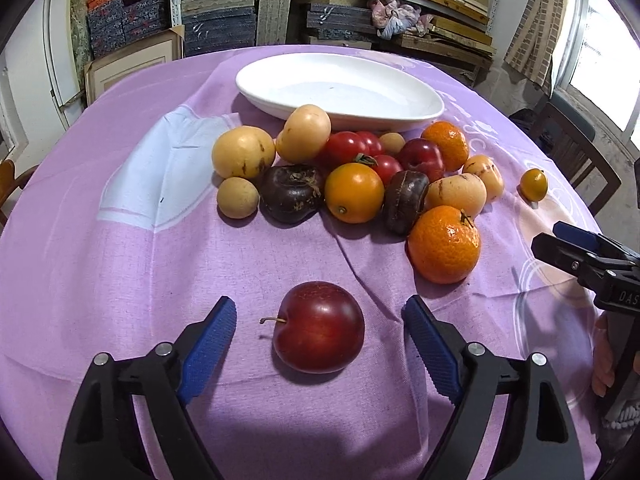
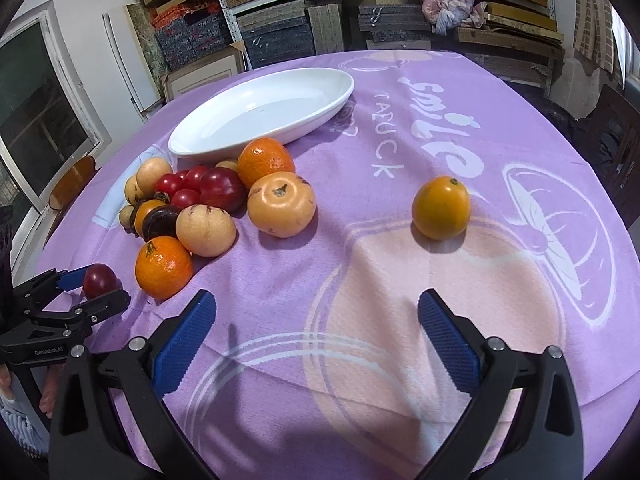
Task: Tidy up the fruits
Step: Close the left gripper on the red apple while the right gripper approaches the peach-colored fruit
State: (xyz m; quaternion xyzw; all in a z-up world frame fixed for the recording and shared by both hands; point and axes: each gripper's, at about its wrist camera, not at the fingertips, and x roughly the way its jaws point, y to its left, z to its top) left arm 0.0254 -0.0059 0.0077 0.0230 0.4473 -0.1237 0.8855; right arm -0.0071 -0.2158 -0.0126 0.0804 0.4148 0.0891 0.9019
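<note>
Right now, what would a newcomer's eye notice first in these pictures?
A dark red plum lies alone on the purple tablecloth, between the open jaws of the left gripper. Behind it, a heap of mixed fruit crowds against an empty white oval dish. One yellow-orange fruit sits apart, ahead of the right gripper.

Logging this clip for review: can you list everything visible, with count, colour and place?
dish: one, white, oval, empty, far side of table
tablecloth: one, purple with pale print, covering table
plums: two, dark red; one between left tongs, one in pile
mandarins: two, orange; near and far right of pile
small orange fruit: two; one apart on the right, one mid-pile
tomatoes: about three, red, mid-pile
tan fruit: several, pile edges
dark purple fruit: two, mid-pile
shelves: stacked boxes, behind table
left tongs: open, pads clear of plum
right tongs: open, empty
</note>
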